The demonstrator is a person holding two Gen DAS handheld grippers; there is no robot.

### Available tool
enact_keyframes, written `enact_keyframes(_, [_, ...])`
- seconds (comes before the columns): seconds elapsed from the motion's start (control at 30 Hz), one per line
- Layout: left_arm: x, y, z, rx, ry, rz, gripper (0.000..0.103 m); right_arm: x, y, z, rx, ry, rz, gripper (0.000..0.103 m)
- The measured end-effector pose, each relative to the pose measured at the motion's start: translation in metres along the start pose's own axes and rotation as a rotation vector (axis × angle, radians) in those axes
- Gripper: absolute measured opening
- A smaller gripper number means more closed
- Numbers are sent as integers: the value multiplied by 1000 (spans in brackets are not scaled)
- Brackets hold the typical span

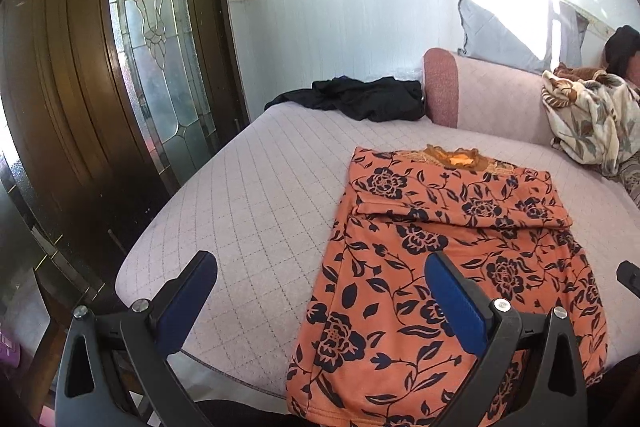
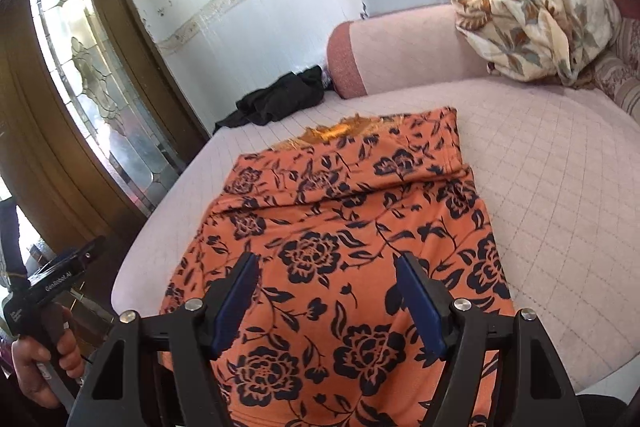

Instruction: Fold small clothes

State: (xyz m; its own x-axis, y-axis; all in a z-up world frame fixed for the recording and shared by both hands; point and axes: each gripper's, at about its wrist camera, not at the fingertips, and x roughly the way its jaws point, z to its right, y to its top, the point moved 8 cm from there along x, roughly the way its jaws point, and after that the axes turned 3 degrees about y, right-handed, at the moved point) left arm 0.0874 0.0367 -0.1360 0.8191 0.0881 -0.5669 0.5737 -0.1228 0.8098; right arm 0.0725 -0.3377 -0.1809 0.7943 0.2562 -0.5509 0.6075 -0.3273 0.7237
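Top [image 1: 452, 247], orange with dark flowers, lies flat on the bed [image 1: 256, 195] in your left view, sleeves folded in, hem nearest you. Your left gripper [image 1: 320, 291] hangs above it, jaws apart, empty. In the right view, your right gripper [image 2: 326, 291] is likewise spread and empty. Expect soft, light, limp cloth: pinch both near hem corners.

left gripper [image 1: 320, 279]: jaws apart, empty | right gripper [image 2: 326, 275]: jaws apart, empty, tilted downward
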Motion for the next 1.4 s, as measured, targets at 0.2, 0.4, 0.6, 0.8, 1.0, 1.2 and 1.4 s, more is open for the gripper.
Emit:
enact_keyframes(0.2, [-18, 4, 6, 10, -15, 29, 103, -23, 11, -24, -41, 31, 51, 75])
enact_keyframes(0.4, [-26, 4, 11, 27, -11, 42, 103, -34, 12, -37, -72, 38, 75, 75])
enact_keyframes(0.6, [-29, 4, 12, 35, -2, 48, 103, -38, 12, -39, -79, 45, 85, 75])
enact_keyframes(0.8, [-29, 3, 14, 37, 1, 41, 103, -41, 12, -36, -73, 46, 89, 75])
enact_keyframes(1.0, [-26, 3, 17, 40, -1, 36, 103, -41, 13, -32, -69, 43, 88, 75])
enact_keyframes(1.2, [-23, 2, 17, 38, -2, 29, 103, -39, 12, -32, -67, 41, 85, 75])
enact_keyframes(1.4, [-23, 3, 15, 32, -1, 32, 103, -38, 12, -35, -73, 43, 84, 75])
